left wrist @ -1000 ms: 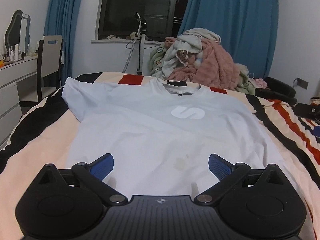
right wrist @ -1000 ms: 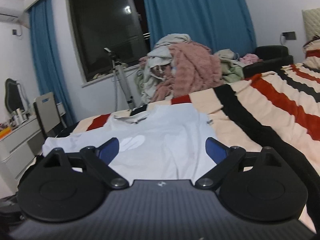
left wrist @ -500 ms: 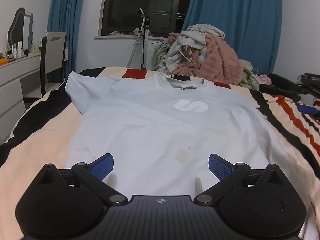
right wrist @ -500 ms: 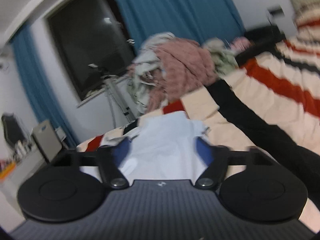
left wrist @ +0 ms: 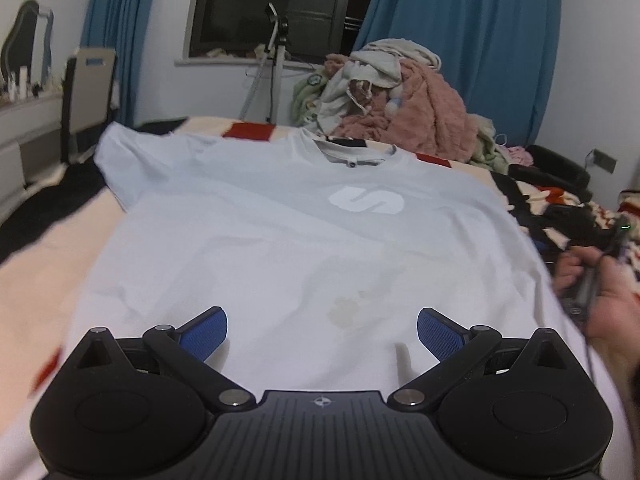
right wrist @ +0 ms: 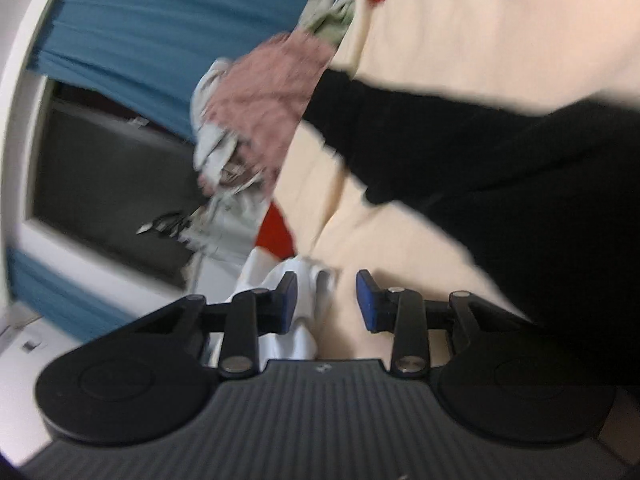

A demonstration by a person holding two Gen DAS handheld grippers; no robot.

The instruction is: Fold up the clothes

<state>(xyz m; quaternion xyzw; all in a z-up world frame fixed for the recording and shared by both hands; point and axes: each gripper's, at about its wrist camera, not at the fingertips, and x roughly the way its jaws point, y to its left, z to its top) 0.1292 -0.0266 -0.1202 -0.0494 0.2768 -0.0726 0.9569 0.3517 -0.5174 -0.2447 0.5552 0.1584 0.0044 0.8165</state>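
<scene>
T-shirt lies flat, collar pointing toward the window.

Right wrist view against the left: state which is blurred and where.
Right wrist view: heavy motion smear across curtain, laundry pile and bedspread; the view is rolled. Left wrist view: T-shirt fairly sharp, edges soft, hand blurred, fisheye bending.

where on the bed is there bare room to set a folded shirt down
Bare bedspread lies left of the t-shirt, between its left sleeve and the dark stripe at the bed's edge. The far end is crowded by the clothes pile. On the shirt's right edge a hand works the right gripper, its jaws closing around a fold of white cloth.
</scene>
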